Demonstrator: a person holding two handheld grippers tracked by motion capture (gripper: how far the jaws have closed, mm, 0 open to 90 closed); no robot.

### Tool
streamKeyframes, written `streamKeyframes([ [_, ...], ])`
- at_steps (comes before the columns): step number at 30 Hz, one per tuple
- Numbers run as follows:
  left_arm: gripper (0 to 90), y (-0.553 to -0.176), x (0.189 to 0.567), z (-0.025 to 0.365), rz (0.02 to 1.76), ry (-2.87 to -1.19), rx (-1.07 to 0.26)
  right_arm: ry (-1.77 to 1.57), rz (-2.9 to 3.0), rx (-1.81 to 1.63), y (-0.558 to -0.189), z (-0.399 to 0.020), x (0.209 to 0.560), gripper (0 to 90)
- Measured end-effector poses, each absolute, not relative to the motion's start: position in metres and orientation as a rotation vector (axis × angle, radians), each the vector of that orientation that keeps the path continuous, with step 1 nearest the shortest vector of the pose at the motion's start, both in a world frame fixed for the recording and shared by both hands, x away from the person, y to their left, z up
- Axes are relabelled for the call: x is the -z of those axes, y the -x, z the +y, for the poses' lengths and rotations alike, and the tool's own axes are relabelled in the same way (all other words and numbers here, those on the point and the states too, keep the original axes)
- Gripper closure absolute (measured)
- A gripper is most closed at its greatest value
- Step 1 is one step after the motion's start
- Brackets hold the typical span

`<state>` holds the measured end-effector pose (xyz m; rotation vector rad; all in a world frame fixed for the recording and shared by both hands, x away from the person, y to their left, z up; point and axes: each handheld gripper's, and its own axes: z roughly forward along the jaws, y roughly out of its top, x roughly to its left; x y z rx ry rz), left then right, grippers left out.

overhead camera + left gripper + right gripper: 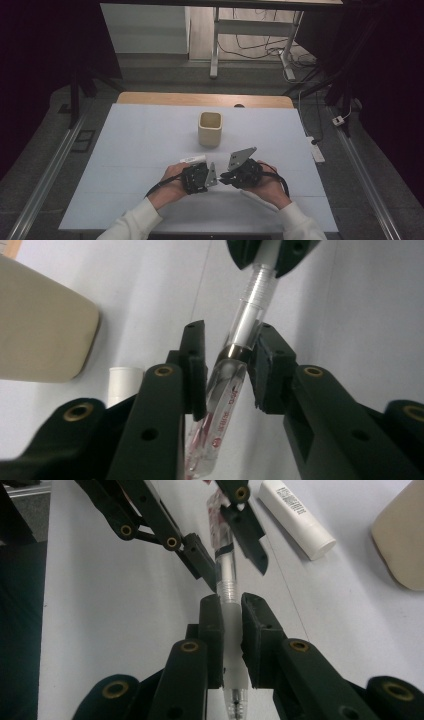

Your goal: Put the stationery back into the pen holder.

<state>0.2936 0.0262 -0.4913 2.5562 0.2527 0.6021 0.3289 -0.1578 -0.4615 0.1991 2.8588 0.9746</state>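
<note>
A pen (227, 575) with a clear barrel, a threaded neck and a frosted grip is held in the air between both grippers. My right gripper (231, 605) is shut on the frosted grip, pads pressed against both sides. My left gripper (227, 347) is closed around the clear, red-printed end (225, 400) of the pen, its pads against it near a dark metal band. In the high view the left gripper (212, 179) and the right gripper (225, 178) meet tip to tip over the near middle of the white table (130, 150). The pen's far end is hidden below the left jaws.
A beige square cup (210, 129) stands upright beyond the grippers, at mid table. A white tube (193, 159) lies flat just behind the left gripper. The table's wooden far edge (200, 98) and the near edge by the person's sleeves bound the space.
</note>
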Motion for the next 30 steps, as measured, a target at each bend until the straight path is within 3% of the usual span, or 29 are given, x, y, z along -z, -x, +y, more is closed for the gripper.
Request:
streamKeyframes([
  [6, 77.8, -0.292, 0.494, 0.024, 0.205, -2.580, -0.593, -0.199, 2.800, -1.002, -0.329, -0.160, 0.460, 73.0],
  [23, 78.1, -0.301, 0.490, 0.041, 0.337, -2.479, -0.568, -0.422, 2.569, -1.243, -0.332, -0.182, 0.450, 51.8],
  [30, 78.0, -0.306, 0.488, 0.050, 0.392, -2.442, -0.555, -0.499, 2.493, -1.305, -0.334, -0.192, 0.450, 47.4],
])
